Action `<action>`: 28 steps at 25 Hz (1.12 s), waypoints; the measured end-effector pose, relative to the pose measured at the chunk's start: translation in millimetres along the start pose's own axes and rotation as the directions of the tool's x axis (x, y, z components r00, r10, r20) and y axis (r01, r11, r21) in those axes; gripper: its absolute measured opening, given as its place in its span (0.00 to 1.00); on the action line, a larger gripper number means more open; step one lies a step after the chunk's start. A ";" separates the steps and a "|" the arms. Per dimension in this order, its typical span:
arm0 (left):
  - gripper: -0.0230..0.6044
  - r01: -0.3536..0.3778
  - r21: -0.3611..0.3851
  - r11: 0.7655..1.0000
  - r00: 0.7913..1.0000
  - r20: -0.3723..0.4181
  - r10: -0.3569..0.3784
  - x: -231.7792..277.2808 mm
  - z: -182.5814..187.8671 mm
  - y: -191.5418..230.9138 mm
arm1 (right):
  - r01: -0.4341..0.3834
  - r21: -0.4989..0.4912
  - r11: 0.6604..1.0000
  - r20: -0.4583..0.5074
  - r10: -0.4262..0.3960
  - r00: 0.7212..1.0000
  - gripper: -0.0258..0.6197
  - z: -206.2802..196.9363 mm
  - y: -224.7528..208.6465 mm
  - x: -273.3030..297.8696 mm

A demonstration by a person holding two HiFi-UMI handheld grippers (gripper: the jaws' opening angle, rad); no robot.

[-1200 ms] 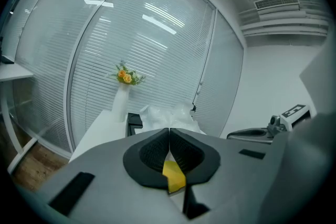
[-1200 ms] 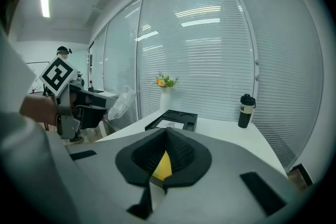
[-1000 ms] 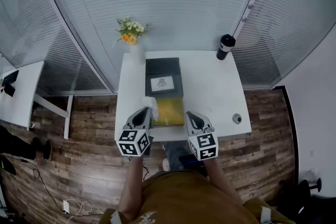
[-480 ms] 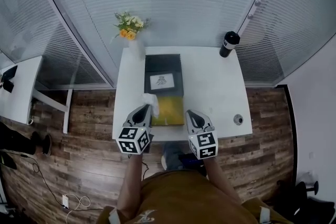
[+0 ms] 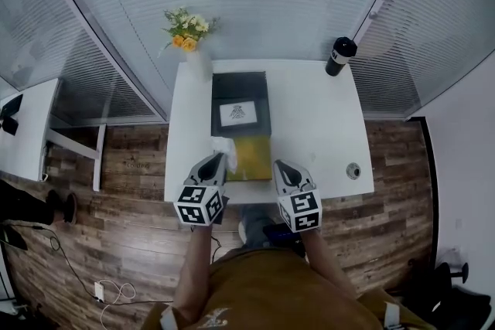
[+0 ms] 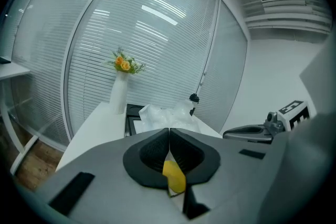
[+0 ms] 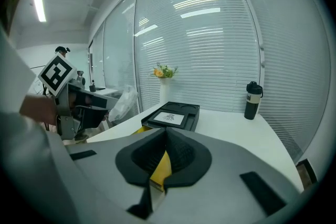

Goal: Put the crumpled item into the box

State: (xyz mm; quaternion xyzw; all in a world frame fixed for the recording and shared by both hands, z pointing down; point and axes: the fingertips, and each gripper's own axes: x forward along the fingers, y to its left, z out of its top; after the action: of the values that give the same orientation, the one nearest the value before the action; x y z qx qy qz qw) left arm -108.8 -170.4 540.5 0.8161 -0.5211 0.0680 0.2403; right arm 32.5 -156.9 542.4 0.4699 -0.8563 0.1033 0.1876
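Now clenching crumpled item (image 5: 223, 146) in left gripper (image 5: 216, 161), just beside yellow box (image 5: 253, 157); right gripper (image 5: 281, 167) pinched shut, empty. Behind box: black tray (image 5: 240, 93), vase (image 5: 191, 58), bottle (image 5: 338, 56).

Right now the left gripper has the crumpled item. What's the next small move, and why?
Probably shift the left gripper a little to its right, over the yellow box, before opening. Its jaws are shut on the crumpled item, which sits at the box's left edge, not clearly above the inside. The right gripper is shut and empty.
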 end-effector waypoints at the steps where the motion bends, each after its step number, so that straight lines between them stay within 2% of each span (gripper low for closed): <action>1: 0.08 -0.003 -0.001 1.000 1.000 -0.007 0.003 1.1 -3.0 1.2 | -0.002 0.001 1.000 -0.003 0.002 1.000 0.06 -1.1 0.0 0.9; 28: 0.09 -0.019 -0.006 1.000 0.982 -0.188 0.017 39.1 -64.0 18.0 | -0.038 -0.013 0.999 -0.133 0.036 0.990 0.06 -44.6 -13.3 37.1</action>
State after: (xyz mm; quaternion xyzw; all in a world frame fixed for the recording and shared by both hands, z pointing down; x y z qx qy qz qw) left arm -98.3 -178.9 616.5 0.8004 -0.5036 0.1449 0.2912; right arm 35.7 -176.7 598.4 0.4446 -0.8513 0.1314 0.2457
